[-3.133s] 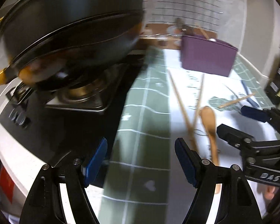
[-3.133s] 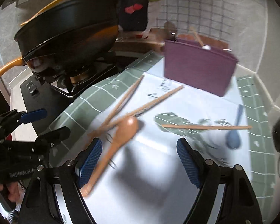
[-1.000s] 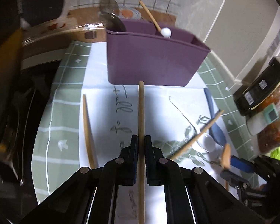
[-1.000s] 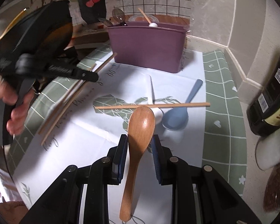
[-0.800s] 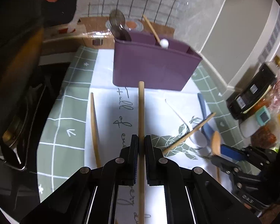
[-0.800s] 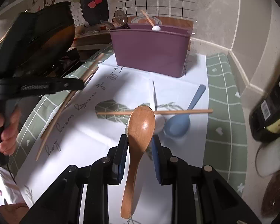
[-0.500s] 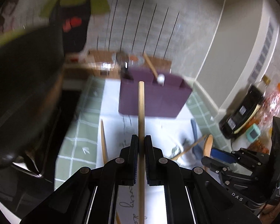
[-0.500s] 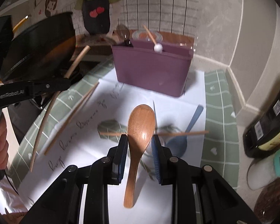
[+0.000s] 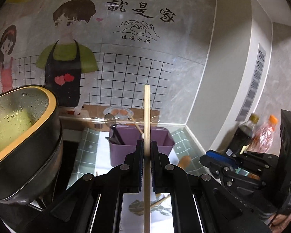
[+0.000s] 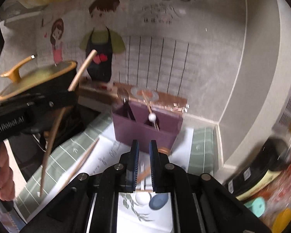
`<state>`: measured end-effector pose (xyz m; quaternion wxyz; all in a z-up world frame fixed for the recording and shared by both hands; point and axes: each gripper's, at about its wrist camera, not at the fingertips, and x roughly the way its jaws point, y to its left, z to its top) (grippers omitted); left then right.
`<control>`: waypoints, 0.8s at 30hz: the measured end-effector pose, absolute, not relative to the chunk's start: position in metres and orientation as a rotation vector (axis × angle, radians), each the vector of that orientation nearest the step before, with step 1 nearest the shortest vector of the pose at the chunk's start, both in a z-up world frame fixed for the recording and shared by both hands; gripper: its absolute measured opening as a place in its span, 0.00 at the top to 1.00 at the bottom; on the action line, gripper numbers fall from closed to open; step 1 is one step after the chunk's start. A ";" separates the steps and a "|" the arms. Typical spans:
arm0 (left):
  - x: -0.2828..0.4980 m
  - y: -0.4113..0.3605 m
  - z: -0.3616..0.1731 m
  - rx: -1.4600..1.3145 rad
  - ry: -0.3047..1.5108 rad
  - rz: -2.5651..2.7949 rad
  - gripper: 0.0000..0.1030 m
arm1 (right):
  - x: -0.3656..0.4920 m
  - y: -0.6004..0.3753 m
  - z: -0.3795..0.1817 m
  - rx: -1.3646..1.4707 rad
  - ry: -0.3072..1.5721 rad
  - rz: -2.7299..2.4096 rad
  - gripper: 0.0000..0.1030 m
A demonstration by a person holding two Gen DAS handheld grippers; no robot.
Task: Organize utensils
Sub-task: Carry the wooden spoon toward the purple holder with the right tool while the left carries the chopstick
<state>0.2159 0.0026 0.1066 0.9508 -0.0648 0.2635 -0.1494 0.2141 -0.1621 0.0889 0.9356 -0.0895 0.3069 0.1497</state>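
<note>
Chopstick (image 9: 146, 116) sits clamped between the left gripper (image 9: 146, 149) pads, tip up, lifted off the counter and lined up in front of the purple organiser bin (image 9: 161, 145). Right gripper (image 10: 144, 147) jaws are closing. The right view is motion-blurred, but a thin brown strip running diagonally through the gap looks like the wooden spoon (image 10: 163, 149) handle, with its bowl poking out past the right finger. So it is probably gripped; can't confirm pad contact. The bin already holds a metal spoon (image 9: 110, 118) in its left compartment and a white-tipped stick (image 10: 152, 117) in the next one. A lidded black pot (image 9: 19, 136) crowds the left side, close to the left gripper. Lying on the printed paper: a loose chopstick (image 10: 81, 163), a blue spoon (image 10: 158, 202) and a white spoon (image 10: 142, 198). Sauce bottles (image 9: 242, 136) stand well right.
</note>
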 end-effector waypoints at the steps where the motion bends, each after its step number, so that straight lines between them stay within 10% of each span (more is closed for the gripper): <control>1: 0.215 0.003 0.107 -0.127 0.534 -0.301 0.93 | 0.216 -0.164 0.094 -0.182 0.630 0.317 0.92; 24: 0.220 0.061 -0.018 -0.243 0.794 -0.218 0.93 | 0.326 -0.215 -0.064 0.197 0.984 -0.007 0.56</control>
